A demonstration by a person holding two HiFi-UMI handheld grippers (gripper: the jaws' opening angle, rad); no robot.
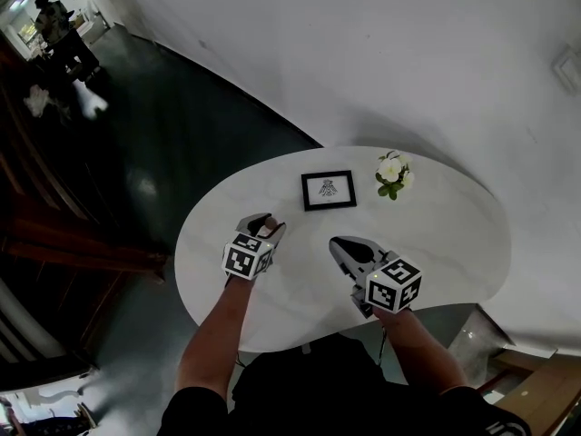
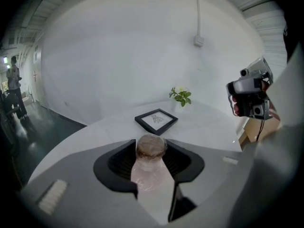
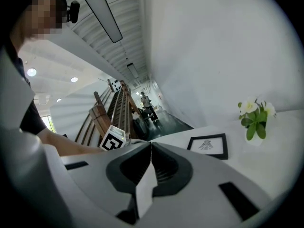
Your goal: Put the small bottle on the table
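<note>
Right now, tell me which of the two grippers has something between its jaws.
The left gripper: a small bottle with a brown cap sits clamped between its jaws. The right gripper has its jaws closed together with nothing between them.

grippers: two, the left gripper and the right gripper
marker cubes: two, the left cube and the right cube, one per gripper
small bottle: one, clear with a brownish cap
table: one, white and oval
picture frame: one, black-edged
flower sprig: one, white blooms with green leaves
forearms of the wearer: two
distant person: one
</note>
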